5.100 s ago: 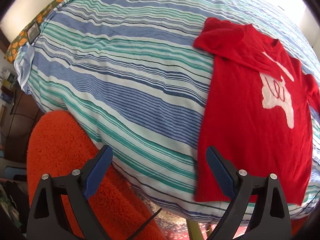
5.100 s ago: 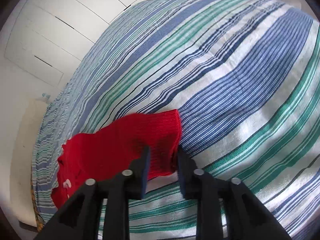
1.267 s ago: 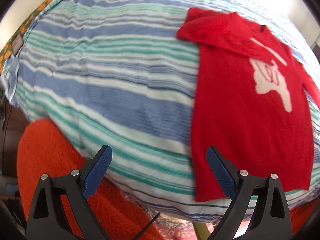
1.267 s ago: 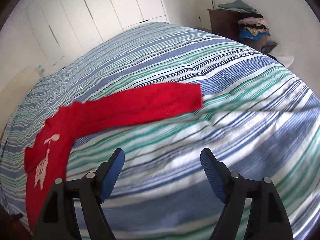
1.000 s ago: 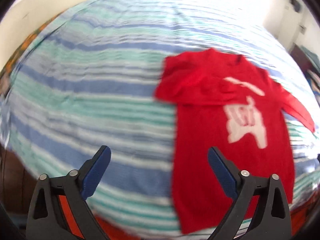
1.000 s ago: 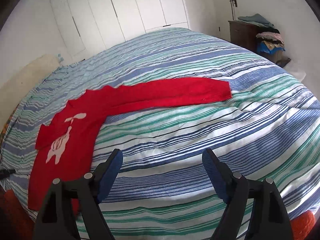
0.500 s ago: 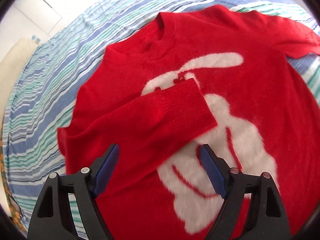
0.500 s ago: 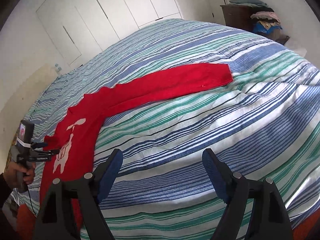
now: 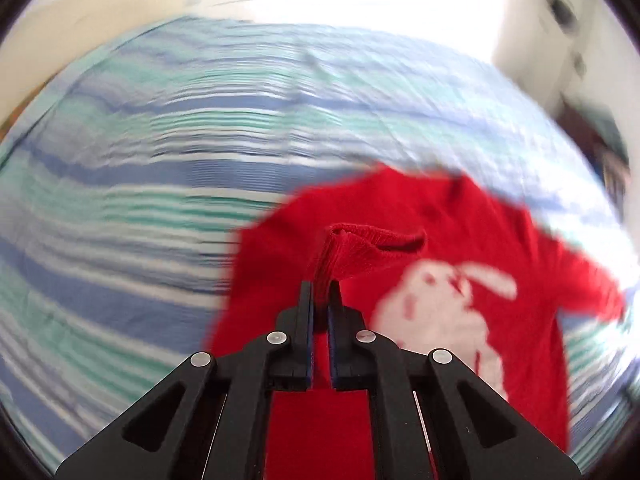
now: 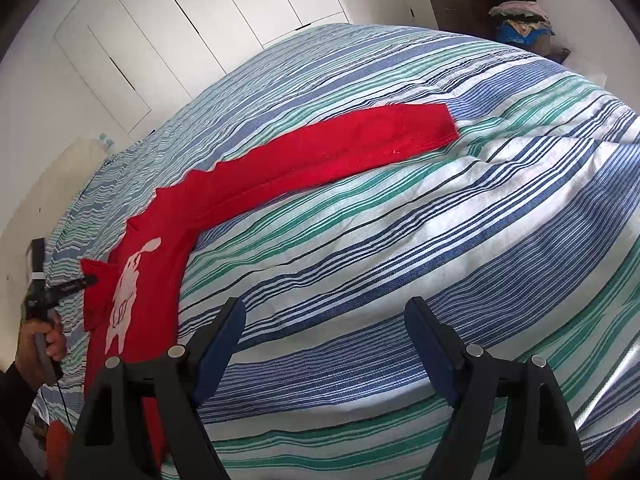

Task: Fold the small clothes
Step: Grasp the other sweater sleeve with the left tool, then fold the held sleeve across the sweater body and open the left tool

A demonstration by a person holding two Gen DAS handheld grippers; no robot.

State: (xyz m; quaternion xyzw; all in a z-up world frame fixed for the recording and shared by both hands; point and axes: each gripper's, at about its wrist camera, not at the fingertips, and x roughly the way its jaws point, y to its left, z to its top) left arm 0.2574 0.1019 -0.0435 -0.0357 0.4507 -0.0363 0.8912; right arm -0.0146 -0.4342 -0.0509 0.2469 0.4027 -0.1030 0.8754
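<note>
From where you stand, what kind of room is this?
Most likely a bedroom. A big bed with a striped cover fills the view, tall white cupboard doors line the wall behind it, and a dark dresser piled with clothes stands in the corner.

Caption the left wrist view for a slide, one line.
Left tongs shut on red sweater's sleeve cuff, lifted above striped bedspread.

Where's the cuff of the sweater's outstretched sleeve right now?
In the right wrist view the cuff lies flat on the striped bedspread, upper right of centre, well beyond the open right gripper.
</note>
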